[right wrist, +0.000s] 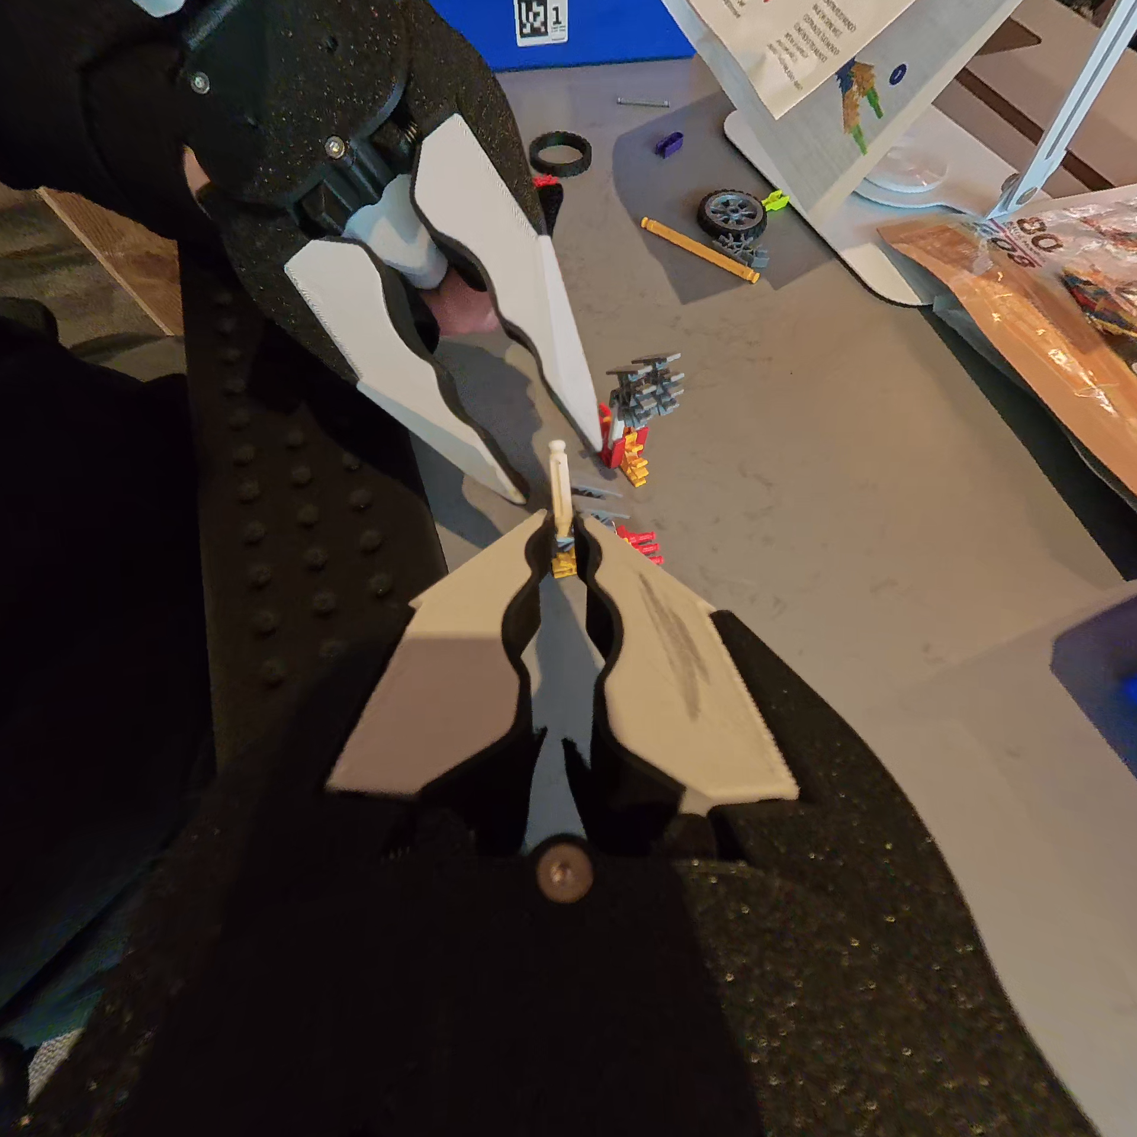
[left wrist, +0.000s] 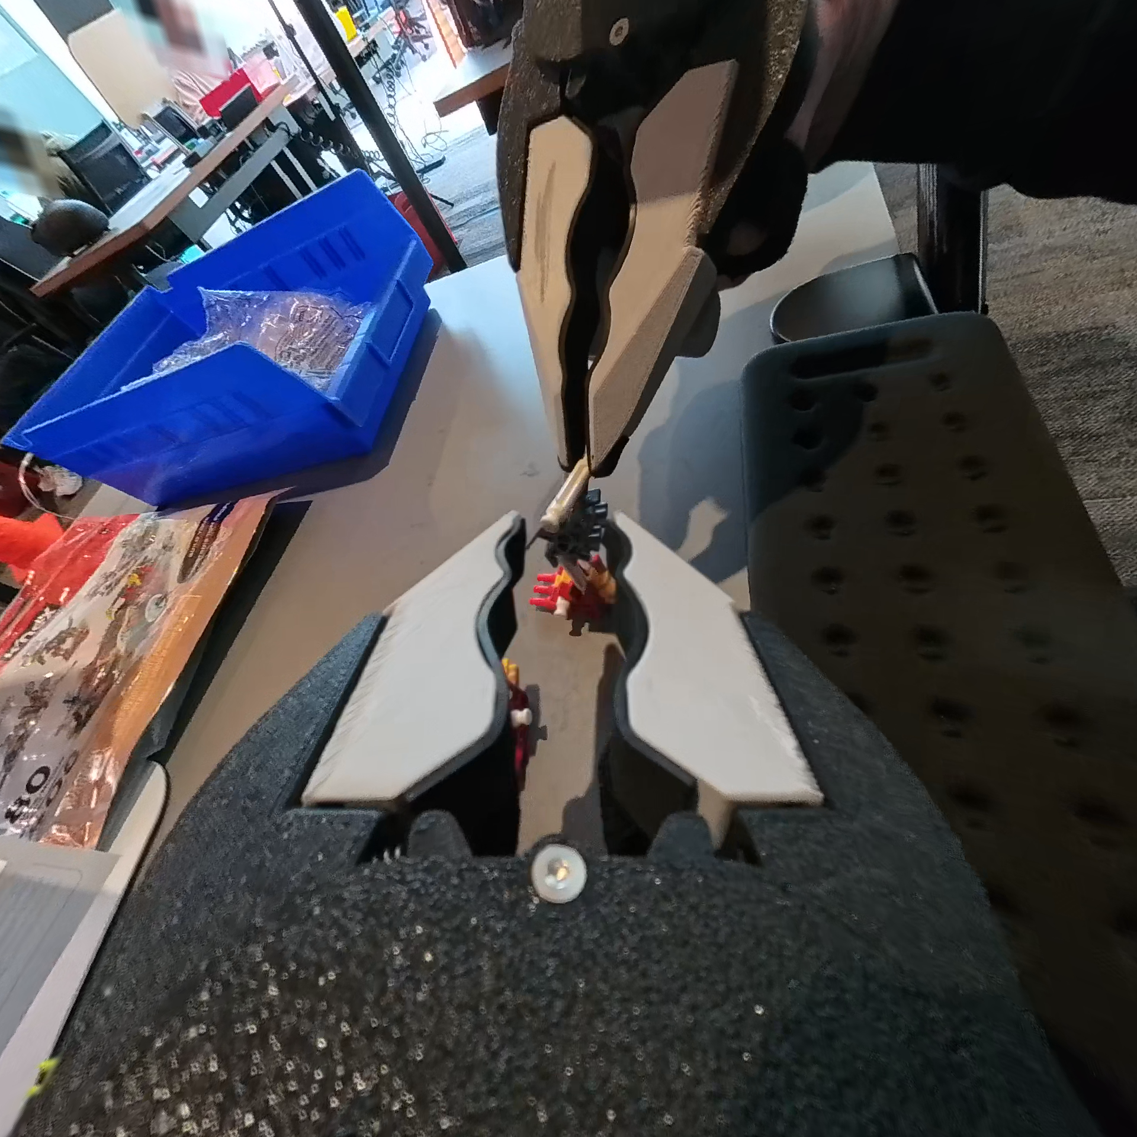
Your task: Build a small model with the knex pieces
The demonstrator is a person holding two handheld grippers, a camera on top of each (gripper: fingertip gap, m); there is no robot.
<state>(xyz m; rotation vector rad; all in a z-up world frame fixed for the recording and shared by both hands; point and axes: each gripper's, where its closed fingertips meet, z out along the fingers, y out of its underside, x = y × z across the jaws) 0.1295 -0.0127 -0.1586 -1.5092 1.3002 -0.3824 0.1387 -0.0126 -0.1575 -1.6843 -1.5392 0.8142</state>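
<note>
My right gripper point(right wrist: 561, 523) is shut on a short white rod point(right wrist: 557, 480); grey and yellow connectors sit at its base between the fingers. In the left wrist view it point(left wrist: 576, 466) comes down from above, the rod point(left wrist: 563, 501) pointing at my left gripper's gap. My left gripper point(left wrist: 569, 526) is open and holds nothing; from the right wrist view it point(right wrist: 558, 470) reaches in from the upper left, either side of the rod's end. A red, grey and yellow connector assembly point(right wrist: 630, 424) stands on the grey table point(right wrist: 830, 554) beside one left fingertip. Loose grey and red connectors point(left wrist: 569, 584) lie under the tips.
A blue bin point(left wrist: 246, 381) with clear plastic bags stands to the left. A bag of parts point(right wrist: 1015, 307), an instruction sheet on a white stand point(right wrist: 818, 92), a small wheel point(right wrist: 732, 215), a yellow rod point(right wrist: 698, 249) and a black tyre point(right wrist: 560, 154) lie beyond. A black chair back point(left wrist: 923, 554) is close by. Left and right tips are no more than a few centimetres apart. About 25 cm separates my left fingertips from the small wheel point(right wrist: 732, 215).
</note>
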